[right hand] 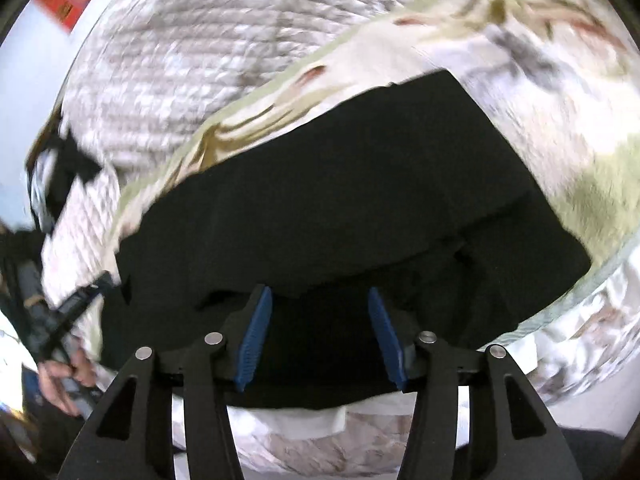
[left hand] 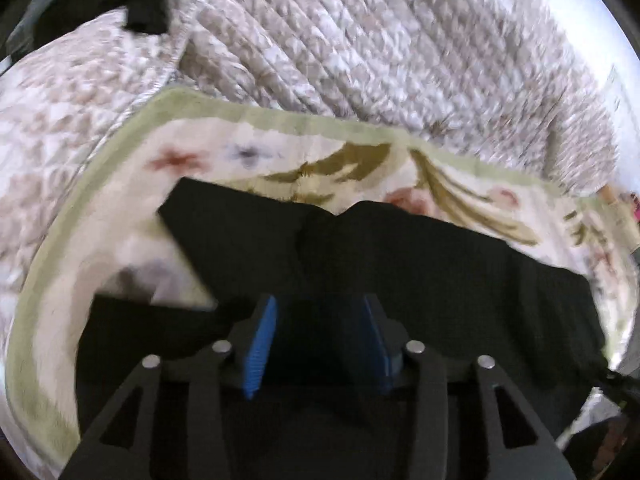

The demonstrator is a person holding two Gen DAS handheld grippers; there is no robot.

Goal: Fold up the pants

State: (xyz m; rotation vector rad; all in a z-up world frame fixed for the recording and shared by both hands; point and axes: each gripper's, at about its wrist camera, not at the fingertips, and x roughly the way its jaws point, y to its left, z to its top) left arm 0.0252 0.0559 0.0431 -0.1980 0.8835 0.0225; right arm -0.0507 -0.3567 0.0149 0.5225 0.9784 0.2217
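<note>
Black pants (left hand: 400,260) lie folded and flat on a floral mat (left hand: 320,152). My left gripper (left hand: 320,304) hovers over their near part, its blue pads (left hand: 262,344) apart and pressing on nothing. In the right wrist view the pants (right hand: 340,184) spread as a broad dark slab across the mat (right hand: 580,160). My right gripper (right hand: 319,292) is open above their near edge, pads (right hand: 256,340) well apart. The cloth under both grippers is too dark to show folds clearly.
A quilted beige bedspread (left hand: 360,40) lies under and beyond the mat (right hand: 200,40). A person's hand (right hand: 60,376) grips a dark handle at the left edge of the right wrist view. A black object (left hand: 146,4) sits at the far left on the quilt.
</note>
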